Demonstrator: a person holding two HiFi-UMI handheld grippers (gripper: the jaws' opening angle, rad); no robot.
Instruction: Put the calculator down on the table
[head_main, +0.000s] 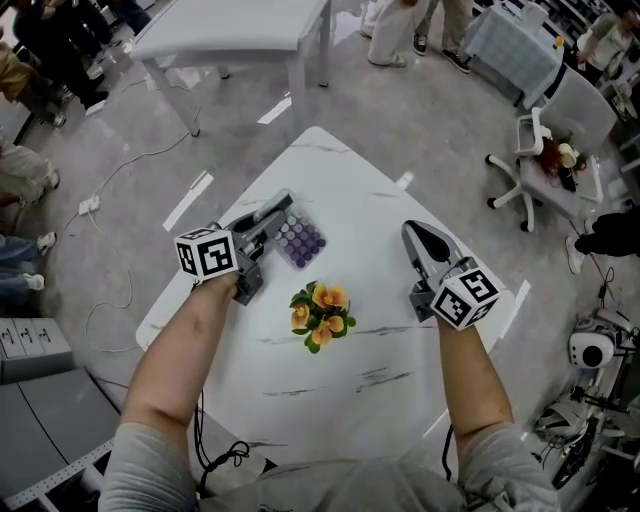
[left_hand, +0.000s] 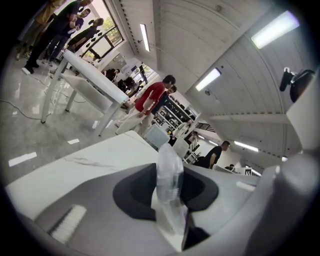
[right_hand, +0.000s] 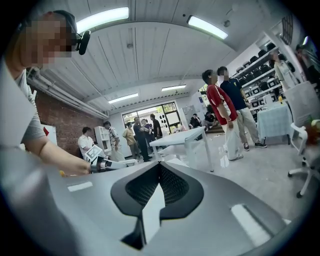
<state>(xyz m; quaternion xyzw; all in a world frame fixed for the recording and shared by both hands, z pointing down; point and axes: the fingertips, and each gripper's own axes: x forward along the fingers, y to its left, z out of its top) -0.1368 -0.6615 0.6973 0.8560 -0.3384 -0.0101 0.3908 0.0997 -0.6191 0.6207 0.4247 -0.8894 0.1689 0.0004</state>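
Left hand-held gripper (head_main: 272, 215) clamps calculator (head_main: 298, 240): clear casing, purple keys. Right hand-held gripper (head_main: 416, 233) closed, empty.

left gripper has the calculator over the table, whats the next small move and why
Probably lower the left gripper a little so the calculator meets the table. Its jaws are clamped on the calculator's edge, bare tabletop lies under it, and I can't tell it's resting yet.
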